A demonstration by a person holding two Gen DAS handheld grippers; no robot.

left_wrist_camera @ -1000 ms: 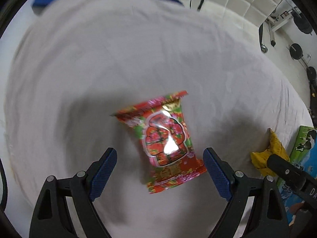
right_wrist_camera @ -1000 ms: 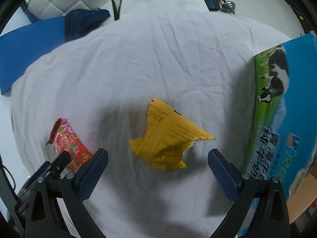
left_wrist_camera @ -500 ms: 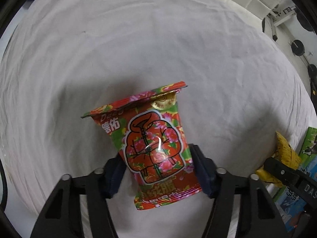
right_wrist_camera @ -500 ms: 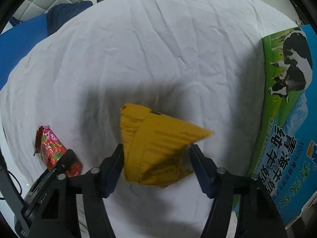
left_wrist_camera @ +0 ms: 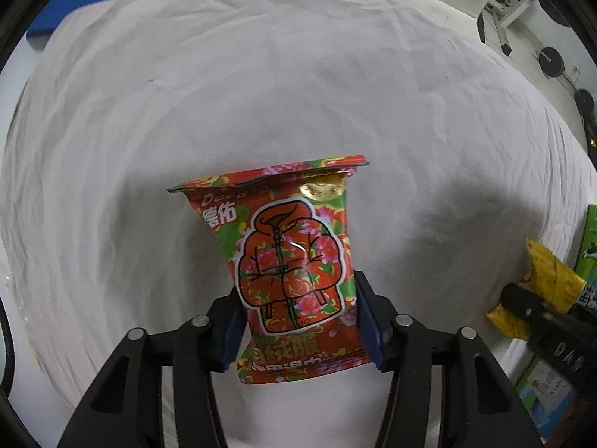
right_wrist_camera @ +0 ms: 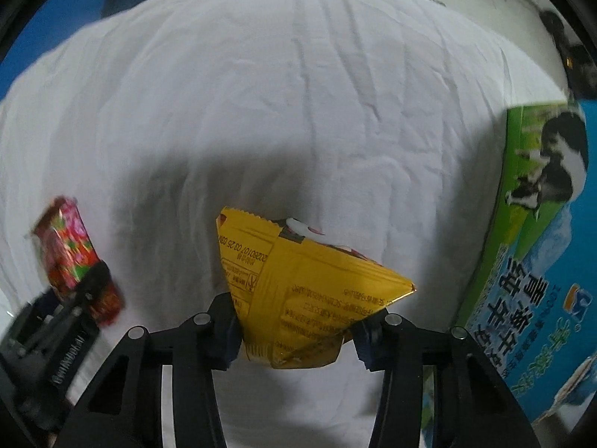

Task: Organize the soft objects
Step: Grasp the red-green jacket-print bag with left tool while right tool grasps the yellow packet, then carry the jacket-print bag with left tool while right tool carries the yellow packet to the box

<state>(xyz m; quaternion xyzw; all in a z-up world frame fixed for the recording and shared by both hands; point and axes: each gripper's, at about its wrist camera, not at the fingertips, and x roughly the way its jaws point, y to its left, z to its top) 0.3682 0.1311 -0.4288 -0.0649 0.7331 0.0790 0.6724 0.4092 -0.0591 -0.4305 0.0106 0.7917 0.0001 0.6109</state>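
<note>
Two packs gripped, both off white sheet (left_wrist_camera: 261,93). L gripper (left_wrist_camera: 300,330) clamped on red floral pack (left_wrist_camera: 294,268); R gripper (right_wrist_camera: 294,326) clamped on yellow pack (right_wrist_camera: 298,291). Step: carry. Next, prob.: move both to milk carton box (right_wrist_camera: 541,242) at right, w/o crushing.

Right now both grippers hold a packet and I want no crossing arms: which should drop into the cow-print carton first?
Right. The right gripper, shut on the yellow packet, sits beside the carton.
</note>
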